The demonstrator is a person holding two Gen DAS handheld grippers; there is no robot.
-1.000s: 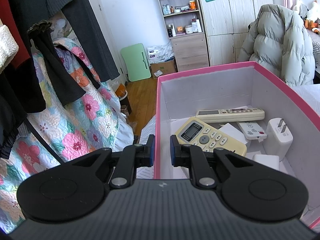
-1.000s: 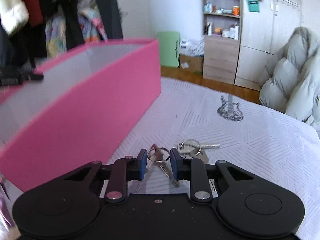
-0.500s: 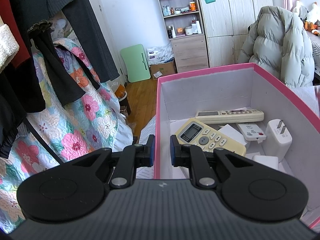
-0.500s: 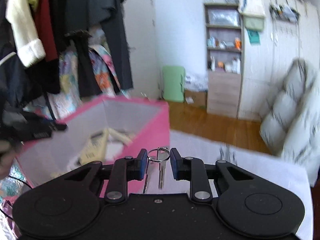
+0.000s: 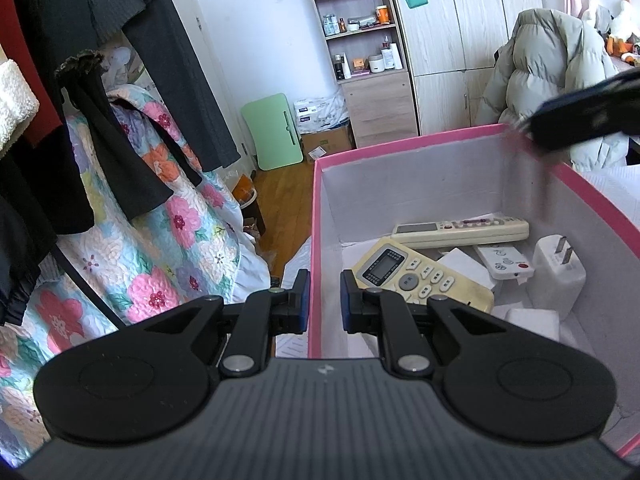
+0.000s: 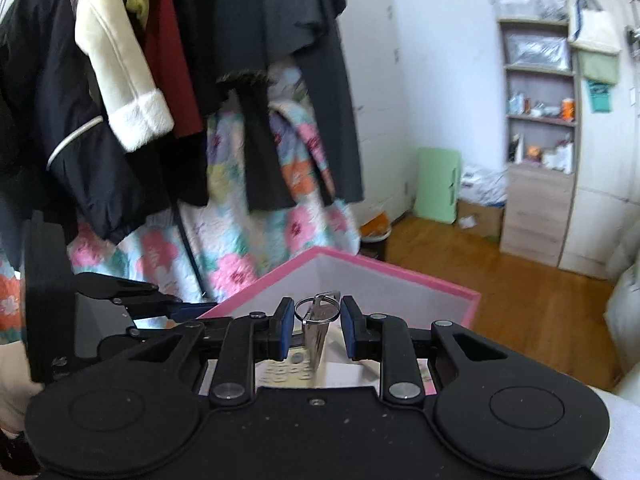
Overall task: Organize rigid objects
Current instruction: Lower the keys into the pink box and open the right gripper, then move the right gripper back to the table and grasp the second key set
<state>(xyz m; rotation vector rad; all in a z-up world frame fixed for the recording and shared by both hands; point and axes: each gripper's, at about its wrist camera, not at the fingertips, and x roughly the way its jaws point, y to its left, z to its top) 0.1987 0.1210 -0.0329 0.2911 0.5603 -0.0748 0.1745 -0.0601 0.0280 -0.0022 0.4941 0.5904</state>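
My silver metal keys on a round key ring (image 6: 318,314) hang above the pink-rimmed, white-lined cardboard box (image 6: 400,276).

Shiny metal key ring (image 6: 317,309) with dull metal keys; matt pink cardboard box (image 5: 404,148), white papery inside; yellowed smooth plastic remote (image 5: 422,276); glossy wood floor (image 6: 520,280) at right; quilted floral cloth (image 5: 160,240) at left.

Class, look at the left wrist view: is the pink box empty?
No: the pink box holds a yellowed remote control, a long cream remote and a white plug adapter.
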